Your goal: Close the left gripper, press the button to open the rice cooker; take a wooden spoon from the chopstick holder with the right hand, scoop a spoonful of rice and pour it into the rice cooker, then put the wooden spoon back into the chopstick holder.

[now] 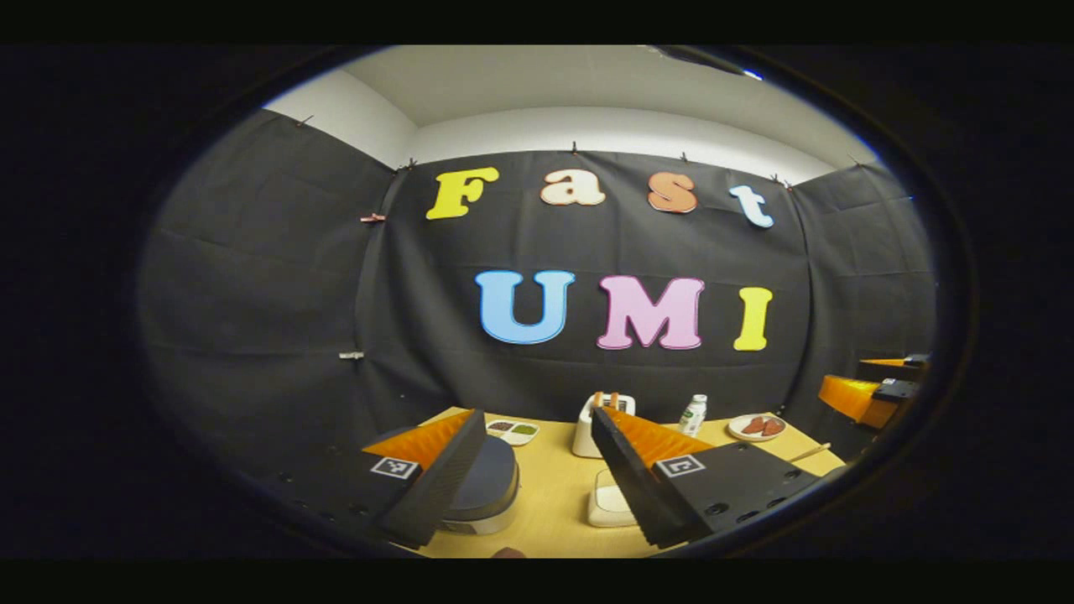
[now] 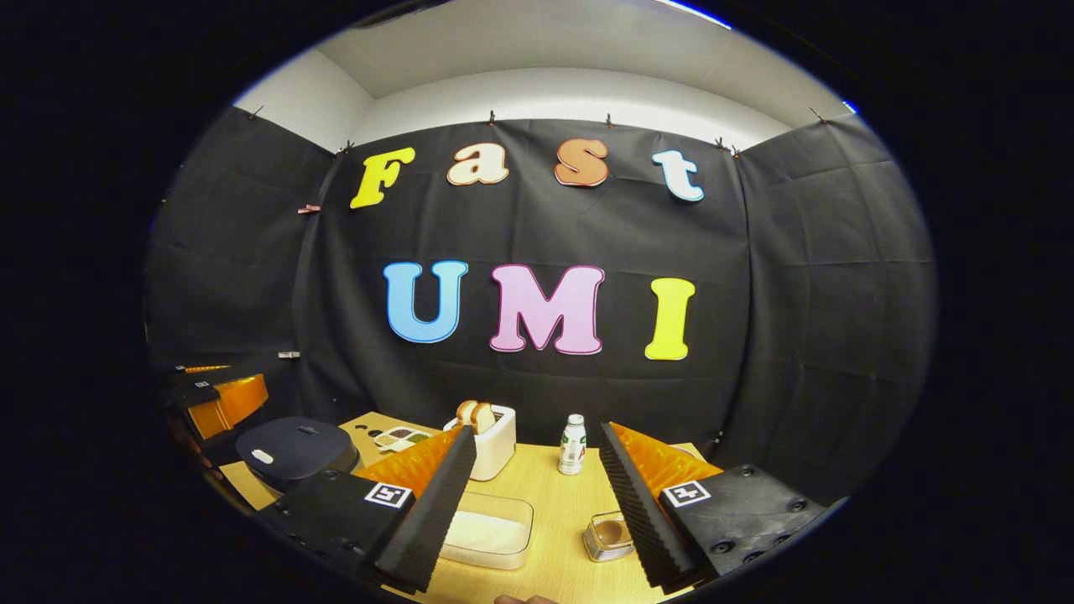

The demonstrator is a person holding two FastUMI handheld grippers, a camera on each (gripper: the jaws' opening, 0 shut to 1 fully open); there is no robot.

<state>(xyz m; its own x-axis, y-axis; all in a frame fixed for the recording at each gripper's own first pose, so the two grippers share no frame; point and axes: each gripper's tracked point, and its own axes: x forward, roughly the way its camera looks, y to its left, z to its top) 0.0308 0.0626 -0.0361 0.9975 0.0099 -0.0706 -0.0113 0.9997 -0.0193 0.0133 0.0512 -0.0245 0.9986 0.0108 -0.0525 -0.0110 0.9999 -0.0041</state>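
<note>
The rice cooker (image 2: pixel 294 453) stands at the table's left with its dark lid down and a small pale button on top. In the left gripper view the rice cooker (image 1: pixel 488 486) lies partly behind my left finger. My left gripper (image 1: pixel 537 415) is open and empty, above the table's near side. A clear box of white rice (image 2: pixel 487 528) sits between the fingers of my right gripper (image 2: pixel 537 428), which is also open and empty. A small metal holder (image 2: pixel 608 537) stands beside the right finger. A thin wooden stick (image 1: pixel 810 453) pokes up at the far right.
A white toaster (image 2: pixel 491 440) with bread, a small bottle (image 2: pixel 572 445) and a divided dish (image 2: pixel 401 438) stand at the back of the wooden table (image 2: pixel 554 495). A plate (image 1: pixel 757 427) of reddish food sits at the back right. The black cloth wall closes the back.
</note>
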